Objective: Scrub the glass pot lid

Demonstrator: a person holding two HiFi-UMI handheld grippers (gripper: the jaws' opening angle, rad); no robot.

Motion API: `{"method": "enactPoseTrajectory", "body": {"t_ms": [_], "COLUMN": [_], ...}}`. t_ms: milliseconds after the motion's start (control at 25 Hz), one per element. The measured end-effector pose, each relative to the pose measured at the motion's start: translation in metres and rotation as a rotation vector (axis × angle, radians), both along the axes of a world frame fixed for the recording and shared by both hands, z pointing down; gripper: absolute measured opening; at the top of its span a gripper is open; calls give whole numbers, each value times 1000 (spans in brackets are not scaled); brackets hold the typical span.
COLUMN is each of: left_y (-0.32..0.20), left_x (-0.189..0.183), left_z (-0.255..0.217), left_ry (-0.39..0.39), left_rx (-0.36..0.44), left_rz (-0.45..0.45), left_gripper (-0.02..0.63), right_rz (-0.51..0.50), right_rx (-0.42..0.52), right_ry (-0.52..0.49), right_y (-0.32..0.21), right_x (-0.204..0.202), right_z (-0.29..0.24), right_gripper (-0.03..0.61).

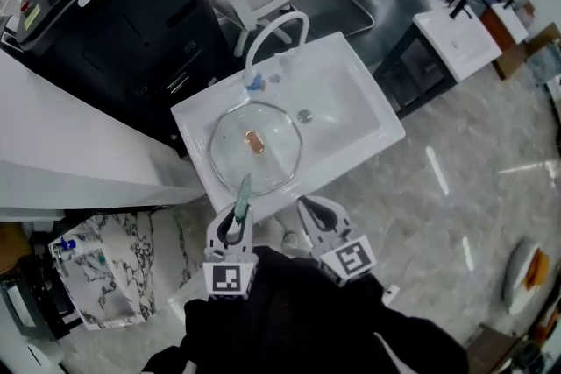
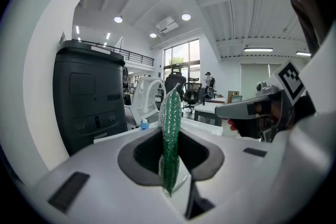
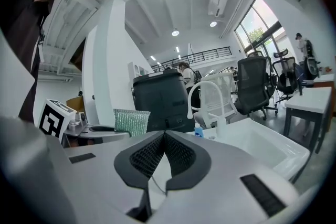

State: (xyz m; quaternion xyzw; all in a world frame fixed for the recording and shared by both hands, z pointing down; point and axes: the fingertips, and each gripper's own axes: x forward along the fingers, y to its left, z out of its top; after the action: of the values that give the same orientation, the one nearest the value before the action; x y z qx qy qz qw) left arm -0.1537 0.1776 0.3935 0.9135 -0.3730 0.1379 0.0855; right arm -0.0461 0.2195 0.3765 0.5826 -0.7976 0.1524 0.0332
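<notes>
White sink point(image 1: 368, 101) in an open office held the glass pot lid point(image 1: 272, 155) flat in its basin. My left gripper point(image 1: 238, 210) pinched a green scrub pad point(image 2: 170, 113) near the lid's edge. My right gripper point(image 3: 164, 136) was pressed together, empty. I judged scrubbing not yet begun.

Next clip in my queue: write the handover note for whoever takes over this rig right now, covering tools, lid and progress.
Left tool: shut on the green scrub pad, which stands up out of its jaws at the near edge of the sink.
Right tool: shut, empty, beside the left one.
Glass pot lid: lies flat in the sink, knob up, next to the drain.
Done: the pad is in hand. Whether any scrubbing has happened cannot be told.
Left: bring the pad onto the lid and scrub.
</notes>
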Motion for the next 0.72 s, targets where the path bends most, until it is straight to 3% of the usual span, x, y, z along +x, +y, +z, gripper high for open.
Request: {"method": "enactPoseTrajectory", "body": {"t_ms": [280, 720], "left_y": [-44, -77], "left_x": [-3, -11], "left_z": [1, 22], "left_ry": [5, -31], "left_rx": [-13, -58], "left_rz": [-20, -46], "left_gripper": [64, 64], "right_rz": [-40, -83], "right_rx": [-12, -86], "right_ry": [0, 33], "right_y": [-57, -94], "right_x": [-3, -12], "right_z": [-9, 10], "right_gripper": [5, 5]}}
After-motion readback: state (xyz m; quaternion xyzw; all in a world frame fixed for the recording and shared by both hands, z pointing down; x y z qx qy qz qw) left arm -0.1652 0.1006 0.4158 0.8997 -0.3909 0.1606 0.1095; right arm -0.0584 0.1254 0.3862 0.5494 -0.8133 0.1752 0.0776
